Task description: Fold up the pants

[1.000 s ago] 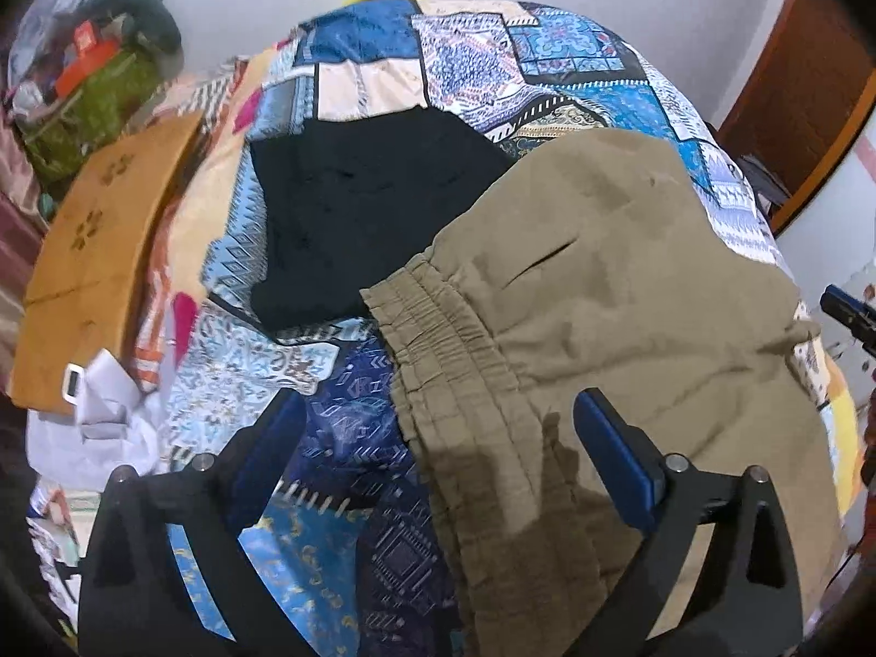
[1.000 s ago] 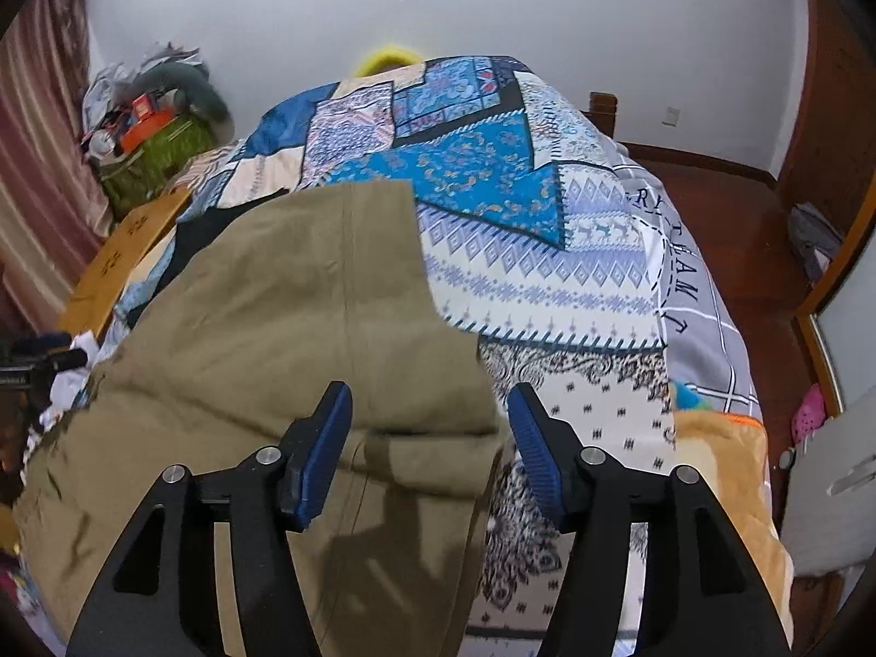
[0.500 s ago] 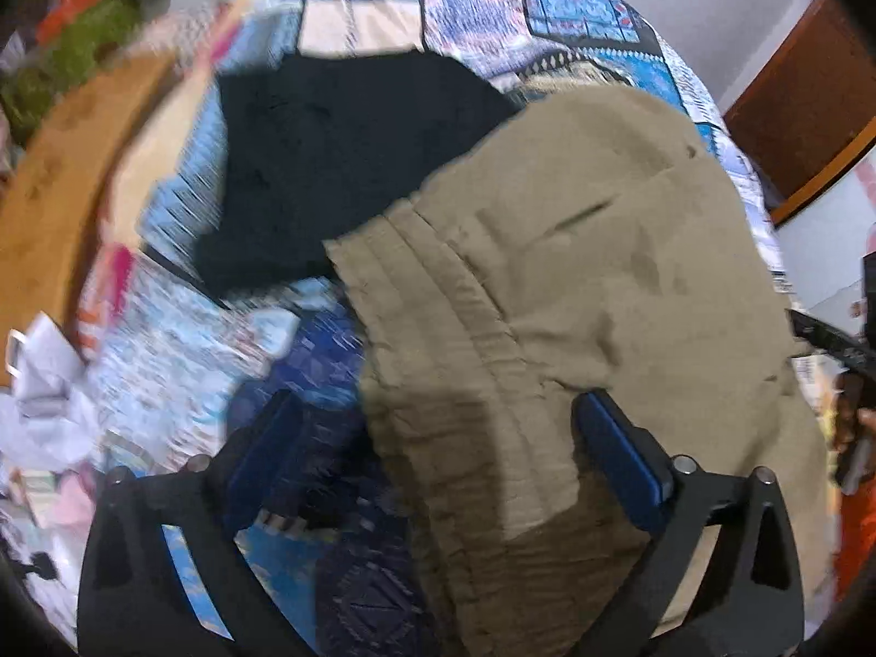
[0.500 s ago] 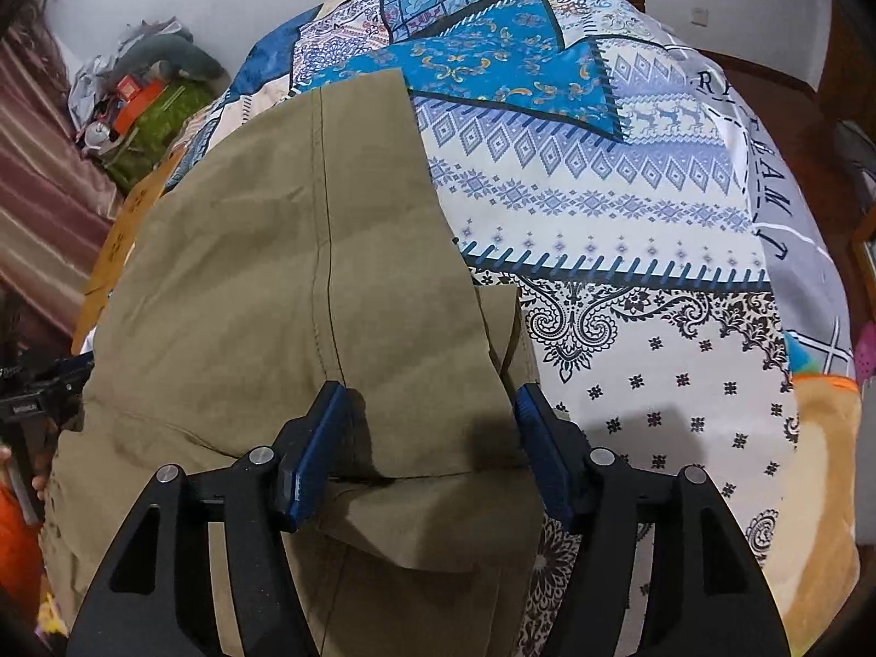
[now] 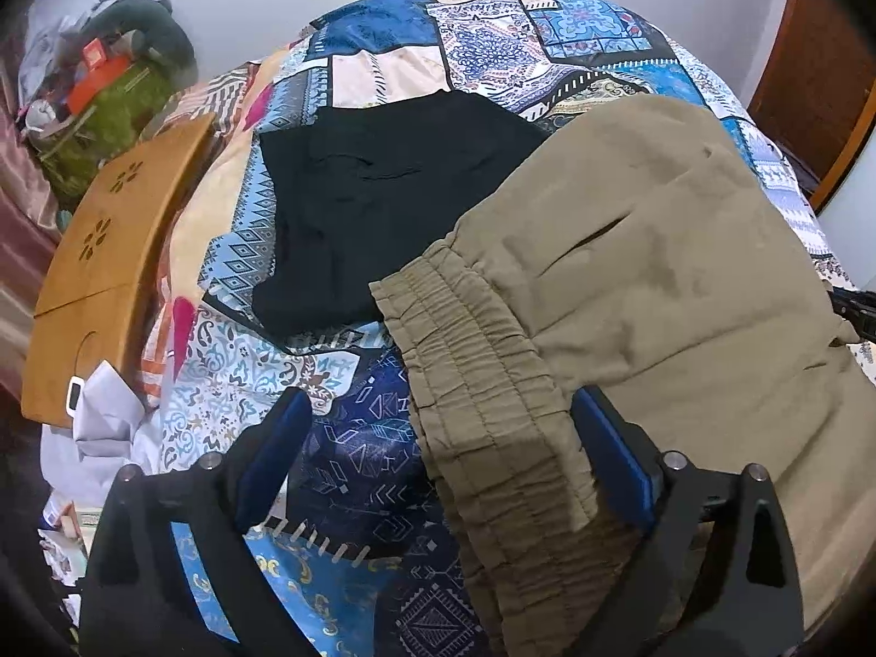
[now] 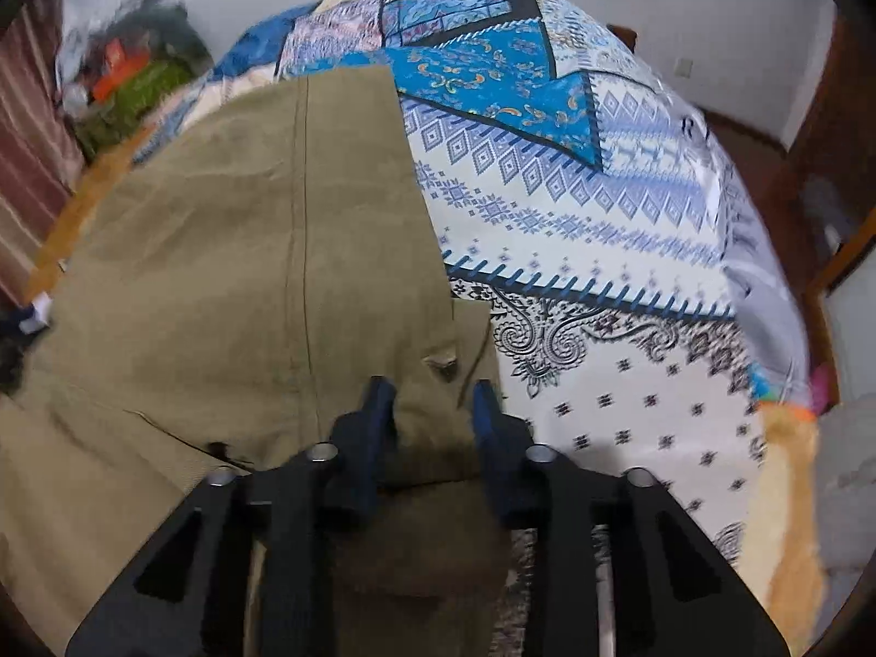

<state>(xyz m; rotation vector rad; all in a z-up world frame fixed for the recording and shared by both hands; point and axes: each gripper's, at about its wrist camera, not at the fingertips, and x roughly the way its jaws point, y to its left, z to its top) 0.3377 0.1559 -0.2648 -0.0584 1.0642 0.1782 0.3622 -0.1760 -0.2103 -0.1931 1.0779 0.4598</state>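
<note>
Khaki pants (image 5: 657, 274) lie spread on the patchwork bedspread (image 5: 493, 38). Their elastic waistband (image 5: 476, 383) runs between the blue pads of my left gripper (image 5: 438, 399), which hovers over it wide open, its fingers astride the band. In the right wrist view the pants (image 6: 246, 246) fill the left half, with a leg seam running away from me. My right gripper (image 6: 431, 386) is closing on the leg's right edge. The cloth bunches up between its pads (image 6: 378, 405), which press on it.
A black garment (image 5: 383, 208) lies beyond the waistband. A wooden lap board (image 5: 104, 252) leans at the bed's left edge, with white cloth (image 5: 104, 421) below it and a clutter pile (image 5: 109, 104) behind. A brown door (image 5: 821, 82) stands far right.
My right gripper has sunk onto the pants' right edge and its jaws have narrowed from wide apart to pinching the cloth. The left gripper dipped slightly over the waistband and stays open.
</note>
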